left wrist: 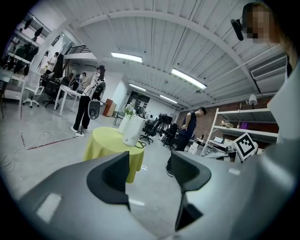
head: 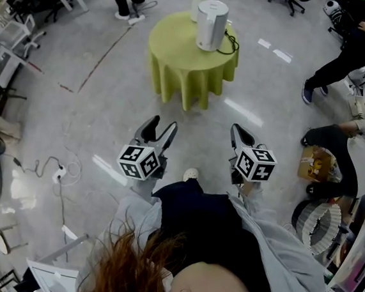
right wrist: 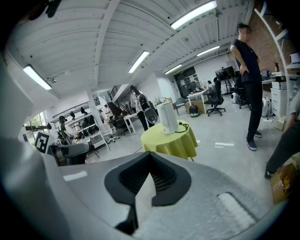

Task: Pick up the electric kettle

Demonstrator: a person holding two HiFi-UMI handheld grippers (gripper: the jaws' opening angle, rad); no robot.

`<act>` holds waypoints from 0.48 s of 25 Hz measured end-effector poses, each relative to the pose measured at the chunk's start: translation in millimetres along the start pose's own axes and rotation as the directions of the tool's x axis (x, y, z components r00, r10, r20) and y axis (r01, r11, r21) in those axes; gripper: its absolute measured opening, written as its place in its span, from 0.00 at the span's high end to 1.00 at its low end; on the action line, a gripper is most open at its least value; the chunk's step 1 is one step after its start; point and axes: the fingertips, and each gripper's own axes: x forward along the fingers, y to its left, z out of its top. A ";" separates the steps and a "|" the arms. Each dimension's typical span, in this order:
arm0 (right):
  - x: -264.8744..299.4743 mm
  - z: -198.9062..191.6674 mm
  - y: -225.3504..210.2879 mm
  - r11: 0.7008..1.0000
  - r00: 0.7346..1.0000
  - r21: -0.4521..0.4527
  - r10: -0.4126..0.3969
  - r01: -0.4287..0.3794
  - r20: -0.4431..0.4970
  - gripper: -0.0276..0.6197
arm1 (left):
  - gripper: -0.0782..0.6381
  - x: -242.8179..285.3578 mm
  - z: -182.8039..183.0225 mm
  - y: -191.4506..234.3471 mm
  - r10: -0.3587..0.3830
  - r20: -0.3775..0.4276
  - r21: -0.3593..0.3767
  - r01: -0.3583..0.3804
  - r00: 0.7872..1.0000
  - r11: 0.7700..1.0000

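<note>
Head view, near to far. The left gripper and the right gripper are held side by side over the floor, each carrying its marker cube, with a bare strip of concrete between them. To the left, a cable lies loose on the floor. To the right, a seated person and a cardboard box close off that edge. Ahead, open floor runs unobstructed to the hanging hem of the round table (draped in a yellow-green cloth). The electric kettle stands upright on the tabletop toward its far right side, well apart from both grippers. A black cord trails beside its base.

Left gripper view: the fingers are spread wide, with only floor showing in the gap and nothing touched. Table and kettle appear beyond the left finger.

Right gripper view: the fingers are pressed together, with nothing pinched. The kettle appears straight beyond them.
</note>
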 end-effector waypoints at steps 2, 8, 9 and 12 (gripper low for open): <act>8.0 1.9 3.6 1.000 1.000 0.009 -0.002 0.002 0.009 0.95 | 0.51 3.4 4.5 7.8 -0.006 0.007 0.000 0.006 1.000 1.000; 15.7 -12.7 3.8 0.999 0.999 0.036 -0.015 0.016 -0.036 0.95 | 0.51 12.5 -0.9 14.9 -0.025 -0.023 -0.014 0.025 0.999 1.000; 15.7 -13.8 2.5 0.999 0.999 0.038 -0.021 0.022 -0.042 0.95 | 0.51 12.9 -3.4 15.0 -0.029 -0.033 -0.016 0.028 0.999 0.999; 21.8 -11.1 -1.8 0.999 0.998 0.040 -0.032 0.033 -0.045 0.95 | 0.51 16.6 -8.4 19.4 -0.030 -0.053 -0.022 0.029 0.998 0.999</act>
